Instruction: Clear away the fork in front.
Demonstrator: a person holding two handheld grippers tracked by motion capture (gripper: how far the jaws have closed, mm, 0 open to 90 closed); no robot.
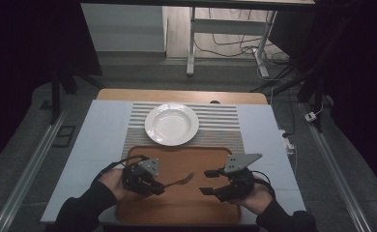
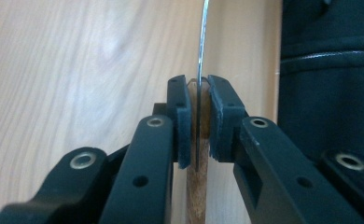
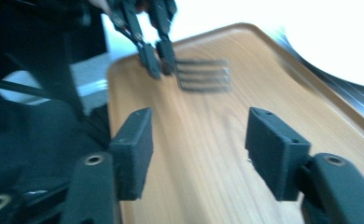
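Left gripper (image 1: pixel 153 185) clamps the slim silver metal fork (image 1: pixel 181 181) by its handle, tines held over the middle of the brown wooden tray (image 1: pixel 177 212), right gripper (image 1: pixel 209 181) spread empty alongside, probably ready for a handover toward the round white plate (image 1: pixel 172 124) beyond the tray.

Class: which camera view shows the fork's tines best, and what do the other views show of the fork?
The right gripper view: the fork lies flat-on, tines separate though blurred. The high view shows the whole fork, small, held by the left gripper. The left gripper view shows its handle edge-on.
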